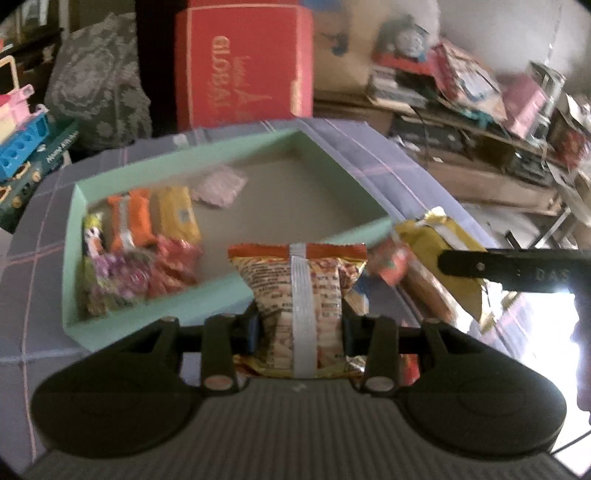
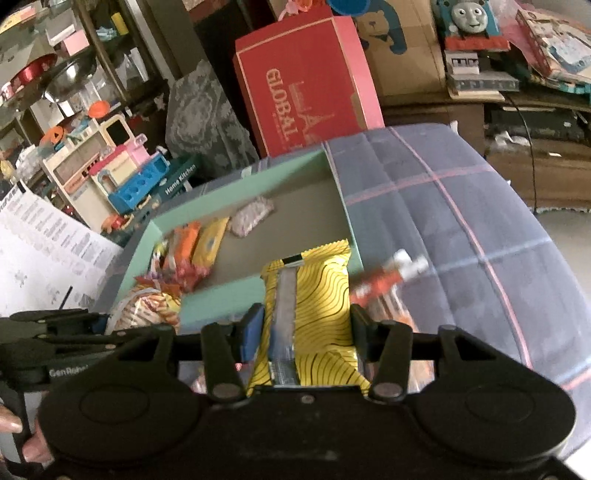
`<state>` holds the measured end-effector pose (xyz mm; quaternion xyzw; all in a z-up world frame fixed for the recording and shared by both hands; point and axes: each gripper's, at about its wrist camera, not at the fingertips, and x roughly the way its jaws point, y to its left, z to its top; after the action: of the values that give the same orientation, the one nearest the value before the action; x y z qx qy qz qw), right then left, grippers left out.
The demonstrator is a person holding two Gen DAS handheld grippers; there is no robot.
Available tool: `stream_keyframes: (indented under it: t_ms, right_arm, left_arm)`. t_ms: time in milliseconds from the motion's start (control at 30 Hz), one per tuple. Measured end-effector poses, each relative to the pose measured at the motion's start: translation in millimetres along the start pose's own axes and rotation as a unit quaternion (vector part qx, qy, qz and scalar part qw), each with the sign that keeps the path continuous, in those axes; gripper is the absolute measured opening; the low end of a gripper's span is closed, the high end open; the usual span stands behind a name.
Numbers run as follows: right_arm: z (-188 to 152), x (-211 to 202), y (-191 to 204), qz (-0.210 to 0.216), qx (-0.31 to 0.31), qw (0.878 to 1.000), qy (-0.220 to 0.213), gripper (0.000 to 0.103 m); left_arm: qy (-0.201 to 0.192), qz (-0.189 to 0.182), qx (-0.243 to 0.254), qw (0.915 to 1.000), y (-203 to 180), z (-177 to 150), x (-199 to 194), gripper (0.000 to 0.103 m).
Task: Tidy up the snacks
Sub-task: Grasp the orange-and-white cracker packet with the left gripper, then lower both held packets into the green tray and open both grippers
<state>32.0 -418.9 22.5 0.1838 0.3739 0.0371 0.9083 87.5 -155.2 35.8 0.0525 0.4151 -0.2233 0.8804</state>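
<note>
A mint green tray (image 1: 155, 314) lies on the checked blue cloth, with several snack packets (image 1: 147, 251) in its left part and a pale pink packet (image 1: 220, 186) further back. My left gripper (image 1: 299, 325) is shut on an orange-topped snack bag (image 1: 299, 291), held just in front of the tray's near wall. My right gripper (image 2: 306, 328) is shut on a yellow bag with black wavy lines (image 2: 314, 314), held over the tray's near right corner (image 2: 354, 254). The right gripper's arm (image 1: 517, 267) and its yellow bag (image 1: 436, 247) show at the right of the left wrist view.
A red and white snack (image 2: 388, 277) lies on the cloth right of the tray. A red GLOBAL box (image 2: 306, 92) stands behind the tray. Toys (image 2: 122, 173) and cluttered shelves are at the left. Cardboard boxes and a toy train (image 2: 469, 22) are at the back right.
</note>
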Motion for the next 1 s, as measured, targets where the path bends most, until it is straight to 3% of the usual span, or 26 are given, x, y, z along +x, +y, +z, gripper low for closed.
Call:
stream_keyframes:
  t_ms: [267, 500, 667, 1000]
  right_arm:
    - [55, 49, 9, -0.003, -0.005, 1.000, 0.002, 0.049]
    - [100, 120, 20, -0.008, -0.019, 1.000, 0.023, 0.049]
    - [126, 166, 21, -0.009, -0.023, 0.999, 0.035, 0.049]
    - [152, 217, 17, -0.006, -0.035, 0.999, 0.041, 0.049]
  left_arm:
    - [-0.012, 0.029, -0.003, 0.9995, 21, 54, 36, 0.039]
    - [0.013, 0.033, -0.019, 0.9992, 39, 93, 97, 0.039]
    - [0.032, 0.027, -0.051, 0.9978, 48, 110, 145, 0.039]
    - [0.044, 0.028, -0.042, 0.9978, 43, 128, 199, 0.039]
